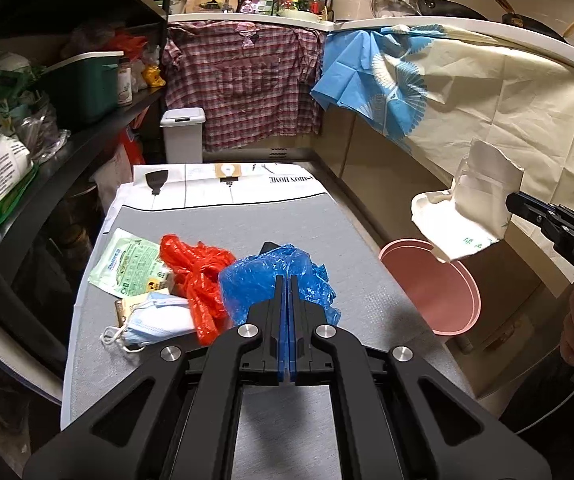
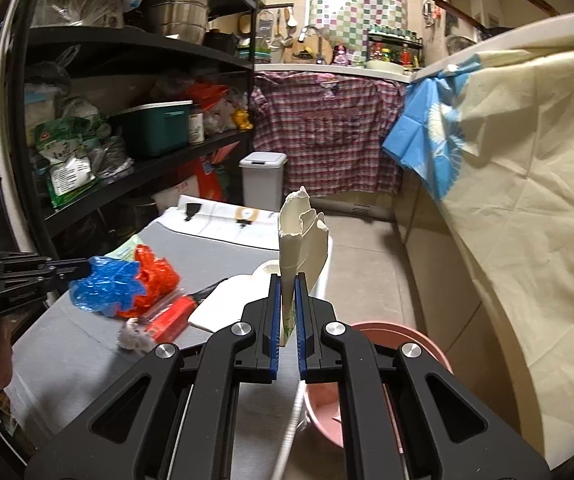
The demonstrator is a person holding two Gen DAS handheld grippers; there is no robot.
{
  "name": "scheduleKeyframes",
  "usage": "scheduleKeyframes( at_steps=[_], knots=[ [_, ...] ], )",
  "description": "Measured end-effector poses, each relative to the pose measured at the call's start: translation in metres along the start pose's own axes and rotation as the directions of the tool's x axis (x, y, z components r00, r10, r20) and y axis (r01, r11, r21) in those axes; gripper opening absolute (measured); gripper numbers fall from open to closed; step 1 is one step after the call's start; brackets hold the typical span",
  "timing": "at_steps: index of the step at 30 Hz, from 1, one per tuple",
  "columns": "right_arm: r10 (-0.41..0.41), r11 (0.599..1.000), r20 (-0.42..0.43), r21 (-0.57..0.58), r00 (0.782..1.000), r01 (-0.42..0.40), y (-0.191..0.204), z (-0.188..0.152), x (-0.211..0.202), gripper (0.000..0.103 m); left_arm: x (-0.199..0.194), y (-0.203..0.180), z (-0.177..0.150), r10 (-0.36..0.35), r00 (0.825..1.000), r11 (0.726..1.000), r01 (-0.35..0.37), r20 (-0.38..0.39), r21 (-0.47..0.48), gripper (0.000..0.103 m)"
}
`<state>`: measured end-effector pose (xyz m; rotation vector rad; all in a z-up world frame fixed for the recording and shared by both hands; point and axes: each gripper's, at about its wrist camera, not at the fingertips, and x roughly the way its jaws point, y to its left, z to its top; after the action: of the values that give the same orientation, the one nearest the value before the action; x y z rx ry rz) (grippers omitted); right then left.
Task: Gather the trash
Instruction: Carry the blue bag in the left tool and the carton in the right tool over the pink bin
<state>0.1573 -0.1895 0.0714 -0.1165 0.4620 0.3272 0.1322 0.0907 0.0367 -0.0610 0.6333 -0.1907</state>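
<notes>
My left gripper [image 1: 287, 280] is shut on a crumpled blue plastic bag [image 1: 263, 280] on the grey table; it also shows in the right wrist view [image 2: 107, 284]. A red plastic bag [image 1: 199, 276], a face mask [image 1: 155, 320] and a green-white packet [image 1: 127, 264] lie beside it. My right gripper [image 2: 288, 280] is shut on a torn white paper carton [image 2: 301, 236] and holds it in the air above a pink bucket [image 2: 371, 396]. The carton [image 1: 471, 200] and bucket [image 1: 439, 292] also show in the left wrist view.
The grey table [image 1: 247, 224] has a printed cloth at its far end. A white lidded bin [image 1: 183, 136] stands behind it. Black shelves [image 1: 67, 120] with goods run along the left. A counter draped in cloth [image 1: 467, 92] runs along the right.
</notes>
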Motion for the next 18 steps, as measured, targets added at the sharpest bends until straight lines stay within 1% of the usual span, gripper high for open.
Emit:
scheduleKeyframes(
  at_steps=[6,18],
  knots=[
    [-0.056,0.998,-0.007,0.028,0.998,0.056,-0.029,-0.007,0.007,0.007,0.008,-0.013,0.005,-0.016,1.0,1.0,0.016,-0.003,0.01,0.001],
    [-0.105,0.984,-0.037,0.14,0.994,0.109,-0.076,-0.032,0.012,0.007,0.033,-0.048,0.016,-0.059,0.998,0.998,0.059,-0.017,0.038,0.001]
  ],
)
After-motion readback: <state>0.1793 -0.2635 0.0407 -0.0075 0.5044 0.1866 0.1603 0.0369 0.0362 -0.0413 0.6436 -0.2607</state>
